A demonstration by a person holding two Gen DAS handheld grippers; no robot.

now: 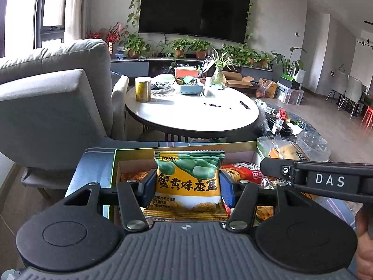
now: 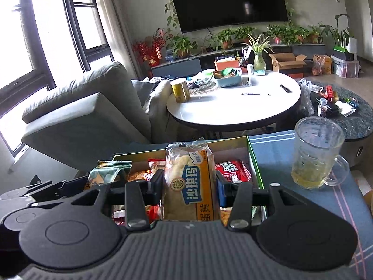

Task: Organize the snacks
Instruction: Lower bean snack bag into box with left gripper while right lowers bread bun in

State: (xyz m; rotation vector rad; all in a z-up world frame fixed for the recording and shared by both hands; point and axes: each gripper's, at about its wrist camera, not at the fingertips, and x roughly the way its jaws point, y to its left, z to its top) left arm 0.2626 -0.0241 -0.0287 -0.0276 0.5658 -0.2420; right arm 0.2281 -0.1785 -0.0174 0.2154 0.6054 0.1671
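Observation:
In the left wrist view my left gripper (image 1: 187, 187) is shut on a green and yellow bean snack packet (image 1: 188, 177), held upright above an open green-rimmed snack box (image 1: 137, 152). The right wrist view shows my right gripper (image 2: 189, 186) shut on a clear packet of pale puffed cake with an orange and blue label (image 2: 188, 182), also upright over the snack box (image 2: 253, 161). Red and orange snack bags (image 2: 232, 169) lie inside the box. The bean snack packet (image 2: 108, 173) and the left gripper's arm appear at the left of the right wrist view.
A glass mug (image 2: 318, 156) with yellow liquid stands on the blue checked cloth (image 2: 303, 200) right of the box. Behind are a white round table (image 1: 193, 114) with a yellow tin (image 1: 143, 89), a grey sofa (image 1: 51, 98) and a dark low table (image 2: 354, 116) with clutter.

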